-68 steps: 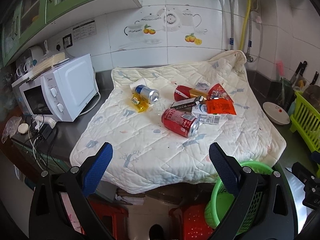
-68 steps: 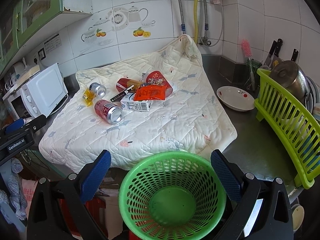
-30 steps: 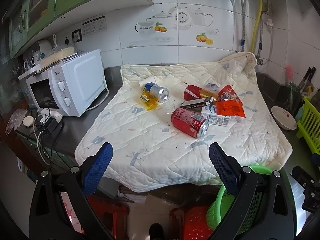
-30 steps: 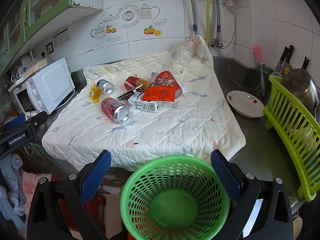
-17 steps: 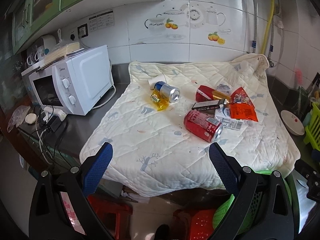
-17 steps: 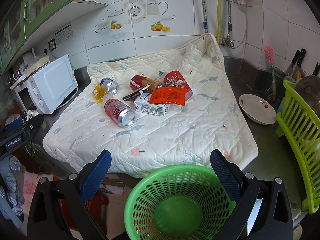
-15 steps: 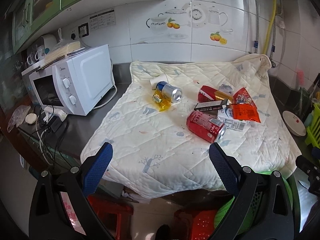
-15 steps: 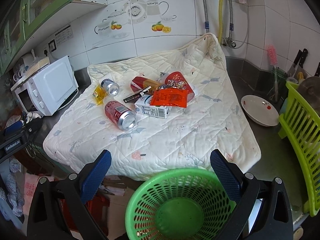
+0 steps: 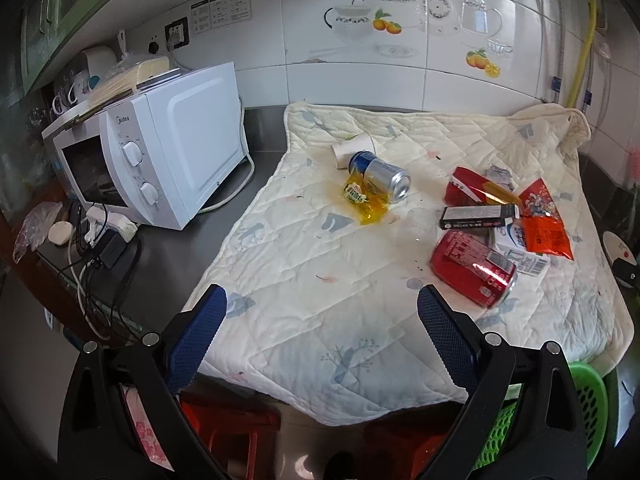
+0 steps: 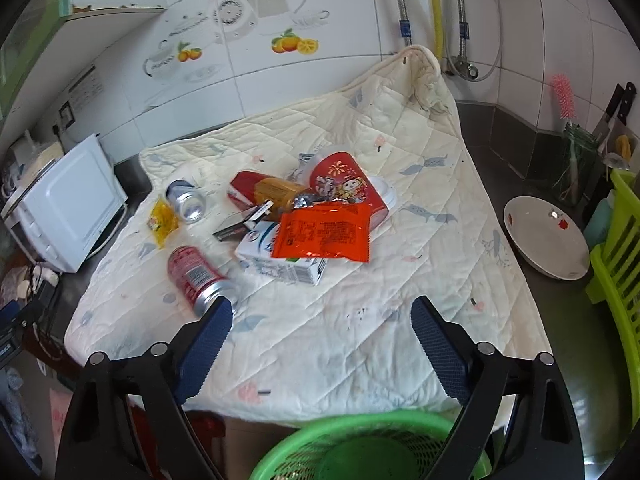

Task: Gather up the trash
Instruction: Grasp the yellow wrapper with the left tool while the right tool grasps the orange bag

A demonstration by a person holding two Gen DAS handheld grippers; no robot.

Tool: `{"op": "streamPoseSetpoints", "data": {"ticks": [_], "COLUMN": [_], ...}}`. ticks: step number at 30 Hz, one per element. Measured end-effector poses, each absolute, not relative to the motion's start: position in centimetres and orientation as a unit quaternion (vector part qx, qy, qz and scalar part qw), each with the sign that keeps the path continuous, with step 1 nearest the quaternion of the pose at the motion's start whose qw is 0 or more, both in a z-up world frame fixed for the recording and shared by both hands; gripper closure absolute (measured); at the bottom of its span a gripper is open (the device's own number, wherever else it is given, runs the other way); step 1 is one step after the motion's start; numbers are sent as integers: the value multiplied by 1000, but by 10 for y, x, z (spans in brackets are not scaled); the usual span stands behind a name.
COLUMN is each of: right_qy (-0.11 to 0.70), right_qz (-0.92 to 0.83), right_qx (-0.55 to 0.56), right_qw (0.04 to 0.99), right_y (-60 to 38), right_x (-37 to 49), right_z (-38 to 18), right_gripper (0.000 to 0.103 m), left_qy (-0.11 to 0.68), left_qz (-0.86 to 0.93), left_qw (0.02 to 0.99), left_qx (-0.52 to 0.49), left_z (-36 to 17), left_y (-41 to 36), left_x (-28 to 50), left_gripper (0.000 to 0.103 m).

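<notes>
A white microwave stands on the dark counter just left of the quilted mat, which serves as the landmark here. On the mat's far left part a paper cup lies tipped, with a silver-and-blue can on its side just in front of it and a yellow wrapper touching that can. Nearer the mat's front edge a red can lies on its side, apart from the rest. Toward the mat's middle sits a heap — a black flat box, a white carton with an orange packet lying over it, and a red printed cup tipped behind them. Right of the mat, on the counter, rests a white bowl. Below the mat's front edge stands a green basket.

The left gripper hovers above the mat's front left part, fingers spread wide and holding nothing. The right gripper — likewise spread apart and empty — hangs over the mat's front edge, above the basket.
</notes>
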State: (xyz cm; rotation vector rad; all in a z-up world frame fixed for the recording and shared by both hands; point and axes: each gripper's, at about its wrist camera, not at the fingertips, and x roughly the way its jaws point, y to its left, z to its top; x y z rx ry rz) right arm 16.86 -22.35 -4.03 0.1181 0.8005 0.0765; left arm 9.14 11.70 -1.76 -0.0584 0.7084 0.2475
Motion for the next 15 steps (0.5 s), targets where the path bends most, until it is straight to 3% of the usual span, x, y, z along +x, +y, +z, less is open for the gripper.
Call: {"op": "streamPoseSetpoints", "data": {"ticks": [15], "right_qy": [426], "right_qz": [19], "right_qx": [158], "right_qw": [891], "right_y": [-256], "right_x": [259], "right_z": [-87], "right_gripper": [30], "left_qy": [369], "left_qz": [98], "left_qw": [924], "left_qx": [-26], "left_z": [-38], "left_y": [141], "left_x": [172], "left_gripper": [15]}}
